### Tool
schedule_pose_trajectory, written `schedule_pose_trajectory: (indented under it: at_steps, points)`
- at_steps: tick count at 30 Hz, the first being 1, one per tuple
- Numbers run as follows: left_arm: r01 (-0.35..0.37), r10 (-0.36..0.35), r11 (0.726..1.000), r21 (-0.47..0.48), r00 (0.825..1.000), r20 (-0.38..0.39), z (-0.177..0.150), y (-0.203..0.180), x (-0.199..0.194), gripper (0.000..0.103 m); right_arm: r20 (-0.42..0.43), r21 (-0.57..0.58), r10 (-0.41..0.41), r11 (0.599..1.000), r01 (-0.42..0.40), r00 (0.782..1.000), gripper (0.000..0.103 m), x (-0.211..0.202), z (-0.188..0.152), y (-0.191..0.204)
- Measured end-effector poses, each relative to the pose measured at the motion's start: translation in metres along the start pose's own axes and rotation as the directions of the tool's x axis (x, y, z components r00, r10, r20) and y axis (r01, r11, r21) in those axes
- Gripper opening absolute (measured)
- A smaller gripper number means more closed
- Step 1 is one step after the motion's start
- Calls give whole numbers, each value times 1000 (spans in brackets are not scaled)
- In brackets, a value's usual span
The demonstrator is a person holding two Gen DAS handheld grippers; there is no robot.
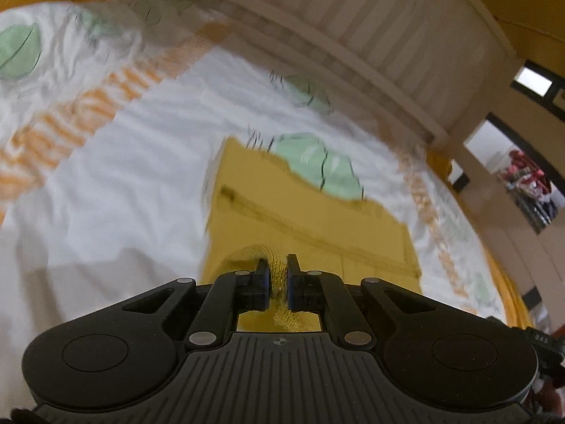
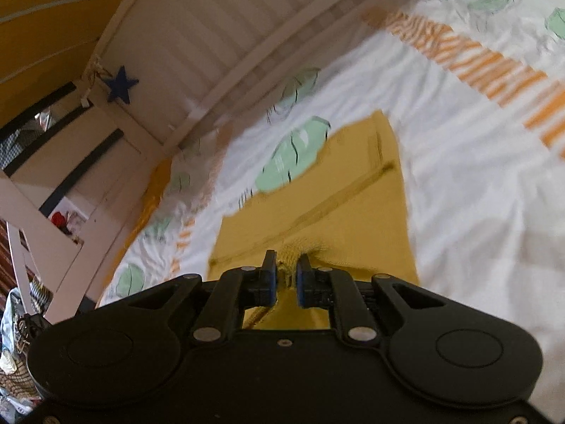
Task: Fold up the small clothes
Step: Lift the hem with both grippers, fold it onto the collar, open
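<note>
A small mustard-yellow garment point(image 1: 303, 219) hangs and spreads over a white bed cover point(image 1: 123, 183) printed with green leaves and orange stripes. My left gripper point(image 1: 277, 275) is shut on a bunched edge of the garment, with yellow fabric pinched between its blue pads. My right gripper point(image 2: 286, 275) is shut on another bunched edge of the same garment point(image 2: 335, 205), which stretches away from the fingers. Both views are motion-blurred.
A white slatted bed frame point(image 1: 406, 35) borders the far side of the cover and also shows in the right wrist view point(image 2: 219, 35). A blue star point(image 2: 120, 84) hangs on it. White shelves point(image 2: 70, 190) stand at left. A yellow sheet edge point(image 1: 512, 293) runs along the mattress.
</note>
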State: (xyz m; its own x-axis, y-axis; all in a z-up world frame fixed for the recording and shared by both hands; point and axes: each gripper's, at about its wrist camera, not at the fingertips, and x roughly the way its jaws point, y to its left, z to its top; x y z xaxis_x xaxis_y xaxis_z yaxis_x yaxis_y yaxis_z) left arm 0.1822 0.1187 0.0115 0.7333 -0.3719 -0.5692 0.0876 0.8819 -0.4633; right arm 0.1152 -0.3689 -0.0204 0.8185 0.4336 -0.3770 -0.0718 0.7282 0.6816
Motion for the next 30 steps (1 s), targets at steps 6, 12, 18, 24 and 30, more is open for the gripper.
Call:
schedule_pose_trajectory:
  at_steps: [6,12,18,24,30]
  points:
    - [8,-8,1000,-2,996,86,51,-9,37,8,80,26,9,1000,-11,997,19,33,47,-15]
    - [-11,13,1000,-16,994,110,84,-11,93,8,112,44,-13,999,8,994,19,88,81,-36]
    - [-78,78,997,-11,994,73,89,-1,142,8,69,32,-54,998,52,996,19,135,92,-57]
    - [-125,127,991,-45,991,44,92,11,180,8,44,39,-89,995,87,995,19,164,99,-73]
    - [-165,168,983,-76,985,34,92,22,205,11,31,52,-137,989,136,990,26,185,99,-87]
